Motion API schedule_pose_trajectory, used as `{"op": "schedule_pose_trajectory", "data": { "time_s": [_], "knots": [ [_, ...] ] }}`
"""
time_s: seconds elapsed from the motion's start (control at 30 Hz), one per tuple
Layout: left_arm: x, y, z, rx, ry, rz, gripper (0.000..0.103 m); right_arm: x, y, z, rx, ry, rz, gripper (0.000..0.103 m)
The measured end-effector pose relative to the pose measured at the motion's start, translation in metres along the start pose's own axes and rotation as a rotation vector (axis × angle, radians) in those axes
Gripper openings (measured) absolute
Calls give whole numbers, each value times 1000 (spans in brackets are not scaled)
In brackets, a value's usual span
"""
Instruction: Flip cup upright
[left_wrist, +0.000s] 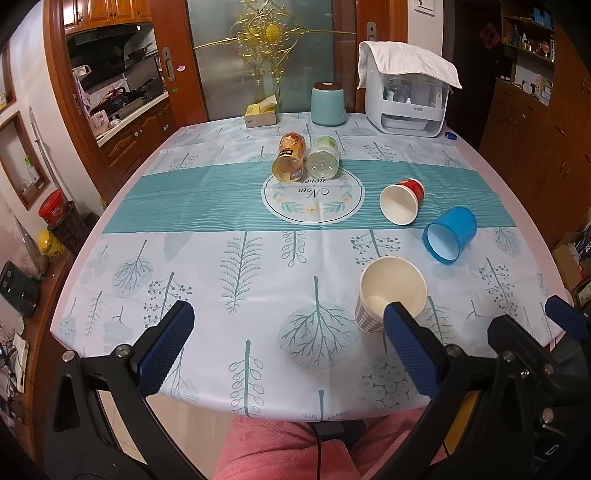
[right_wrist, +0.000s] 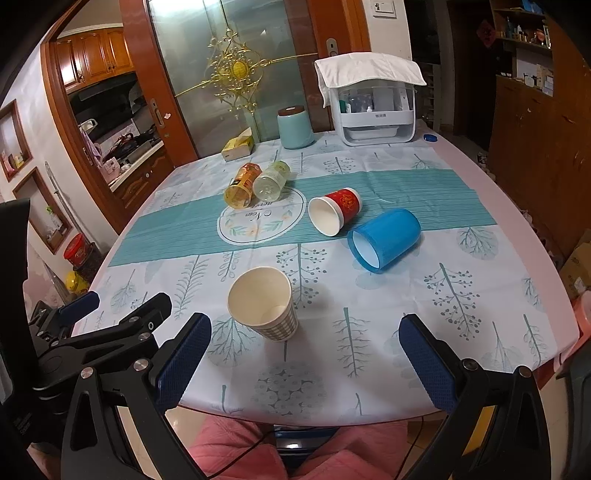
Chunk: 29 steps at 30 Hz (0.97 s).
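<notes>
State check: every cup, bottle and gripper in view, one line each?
checked paper cup: upright, mouth open, looks empty
red paper cup: on its side
blue cup: on its side
amber bottle: lying down
clear bottle: lying down
teal canister: upright, lid on
left gripper: open, holding nothing
right gripper: open, holding nothing

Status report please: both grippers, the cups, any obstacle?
Left gripper open, right gripper open, both empty. Checked paper cup upright; red paper cup and blue plastic cup on their sides. Nothing blocking.
</notes>
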<state>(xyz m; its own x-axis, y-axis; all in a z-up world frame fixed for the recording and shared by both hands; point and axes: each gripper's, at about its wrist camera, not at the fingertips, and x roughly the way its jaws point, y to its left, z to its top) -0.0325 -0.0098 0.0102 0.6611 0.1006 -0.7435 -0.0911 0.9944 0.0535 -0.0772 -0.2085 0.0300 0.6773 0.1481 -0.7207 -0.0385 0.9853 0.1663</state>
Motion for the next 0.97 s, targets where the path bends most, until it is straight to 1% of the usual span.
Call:
{"op": "schedule_pose_trajectory", "data": {
  "time_s": [0.37, 0.6, 0.73, 0.97],
  "knots": [
    [0, 0, -1, -1, 1, 5, 102, 0, -1, 0, 2, 6, 3, 103],
    [4, 3, -5, -4, 12, 4, 102, 4, 0, -3, 18, 27, 5, 103],
    [4, 3, -5, 0, 6, 3, 102, 6, -1, -4, 28, 33, 13, 103],
    [4, 3, -6, 0, 6, 2, 102, 4, 1, -5, 21, 16, 1, 103]
  ]
}}
